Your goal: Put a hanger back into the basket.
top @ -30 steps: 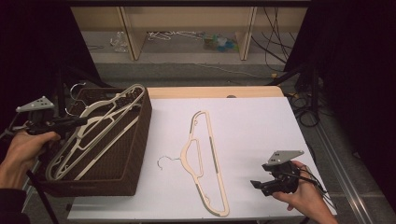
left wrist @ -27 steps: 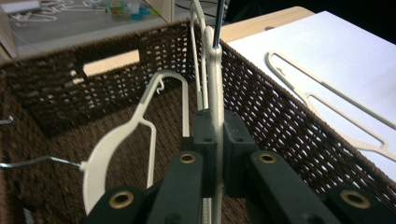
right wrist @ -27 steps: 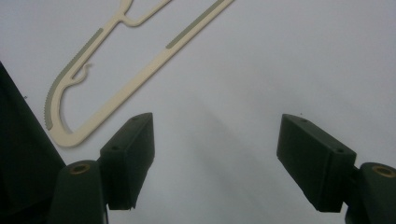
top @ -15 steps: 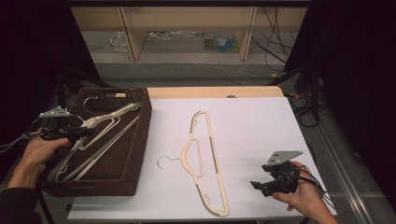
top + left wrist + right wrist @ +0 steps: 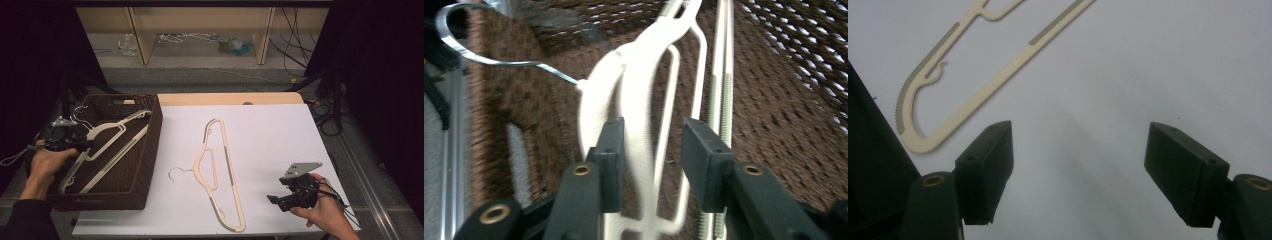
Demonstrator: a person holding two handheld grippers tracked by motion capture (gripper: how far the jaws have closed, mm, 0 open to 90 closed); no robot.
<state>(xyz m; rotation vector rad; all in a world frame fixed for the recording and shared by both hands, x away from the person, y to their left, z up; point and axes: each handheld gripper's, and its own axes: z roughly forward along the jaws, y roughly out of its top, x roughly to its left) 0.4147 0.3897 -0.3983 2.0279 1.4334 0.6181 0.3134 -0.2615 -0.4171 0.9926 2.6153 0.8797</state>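
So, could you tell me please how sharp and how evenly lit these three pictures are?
High view: the white table is bright, the surroundings fall into black, detail is soft. Left gripper view: the cream hanger between the left gripper is smeared by motion blur, and the brown basket weave is streaked. Right gripper view: the right gripper is soft, with faint shadows on the table.

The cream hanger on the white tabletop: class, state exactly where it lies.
In the high view the cream hanger lies flat mid-table, between the brown basket on its left and the right gripper.
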